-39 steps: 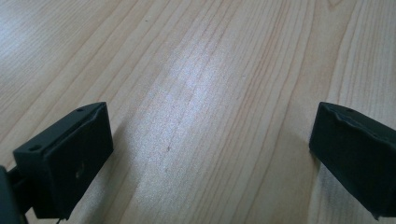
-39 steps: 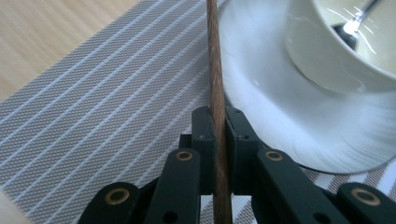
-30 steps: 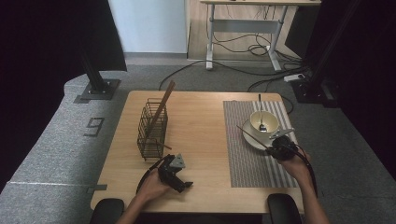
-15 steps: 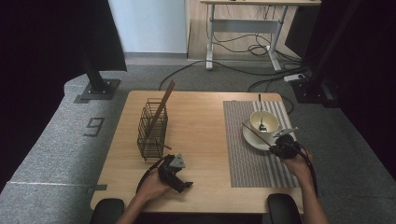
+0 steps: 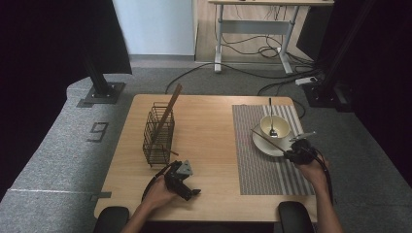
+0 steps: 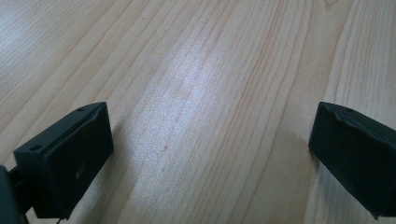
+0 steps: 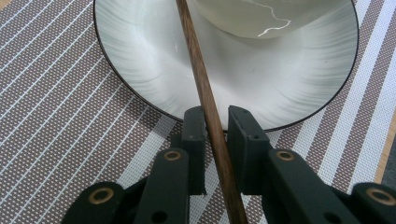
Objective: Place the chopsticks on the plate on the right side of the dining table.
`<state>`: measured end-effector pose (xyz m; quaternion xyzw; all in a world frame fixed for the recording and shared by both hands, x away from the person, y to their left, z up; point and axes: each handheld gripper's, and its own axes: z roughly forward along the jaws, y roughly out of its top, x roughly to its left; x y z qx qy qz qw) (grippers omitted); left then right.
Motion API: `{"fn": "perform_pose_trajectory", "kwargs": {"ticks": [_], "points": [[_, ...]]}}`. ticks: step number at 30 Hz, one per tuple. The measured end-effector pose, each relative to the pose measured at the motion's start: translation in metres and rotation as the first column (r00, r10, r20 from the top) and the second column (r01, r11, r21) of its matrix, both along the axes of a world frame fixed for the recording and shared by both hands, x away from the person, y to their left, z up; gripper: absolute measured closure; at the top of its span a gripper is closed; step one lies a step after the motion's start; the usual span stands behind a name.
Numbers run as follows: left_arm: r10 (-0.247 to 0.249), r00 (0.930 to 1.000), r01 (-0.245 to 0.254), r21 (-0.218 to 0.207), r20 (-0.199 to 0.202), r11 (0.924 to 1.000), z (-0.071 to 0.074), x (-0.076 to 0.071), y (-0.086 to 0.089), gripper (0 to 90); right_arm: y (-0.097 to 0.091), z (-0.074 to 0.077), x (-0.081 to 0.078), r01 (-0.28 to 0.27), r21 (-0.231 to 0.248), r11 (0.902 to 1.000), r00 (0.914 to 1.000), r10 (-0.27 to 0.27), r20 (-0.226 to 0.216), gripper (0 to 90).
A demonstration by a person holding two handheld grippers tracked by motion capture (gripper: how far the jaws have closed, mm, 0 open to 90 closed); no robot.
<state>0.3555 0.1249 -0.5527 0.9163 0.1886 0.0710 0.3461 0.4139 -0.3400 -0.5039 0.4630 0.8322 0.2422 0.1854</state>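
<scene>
The wooden chopstick (image 7: 205, 98) runs up between the two black jaws of the right gripper (image 7: 215, 140) in the right gripper view, crossing the rim of the white plate (image 7: 140, 79) and passing beside the base of the bowl (image 7: 266, 18) that stands on it. The jaws have just been opening: a narrow gap shows on the right of the stick, so the pads no longer press it, though it lies against the left pad. The high view gives what the close view cannot: the chopstick (image 5: 268, 139) slants from the right gripper (image 5: 296, 154) across the plate (image 5: 260, 145) toward the middle of the table, a spoon (image 5: 272, 124) stands in the bowl (image 5: 275, 127), and both rest on a striped placemat (image 5: 257, 170).

Well apart, on the table's (image 5: 214, 145) left half, a wire basket (image 5: 158, 133) holds another long wooden stick (image 5: 167, 114) leaning out of its top. Near the front edge the left gripper (image 5: 187, 187) rests low in the person's hand; the left gripper view shows its jaws spread wide over bare wood, nothing between them.
</scene>
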Motion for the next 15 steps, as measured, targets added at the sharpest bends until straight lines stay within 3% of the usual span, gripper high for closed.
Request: {"fn": "perform_pose_trajectory", "kwargs": {"ticks": [5,8,15], "points": [[0.0,1.0,0.0,0.0,0.0,1.0,0.0,-0.0002,0.0,0.0,-0.0034,0.0,0.0014,0.003,0.006,1.0,1.0,-0.003,0.002,73.2],[0.001,1.0,-0.001,0.0,0.0,1.0,0.0,-0.0003,0.0,0.0,-0.0043,0.0001,0.0016,0.002,0.008,1.0,1.0,-0.002,0.003,77.8],[0.003,1.0,-0.003,0.0,0.0,1.0,-0.0001,-0.0005,0.0,0.0,-0.0064,0.0005,0.0027,0.013,0.004,0.9999,0.9998,-0.013,0.014,77.4]]}}
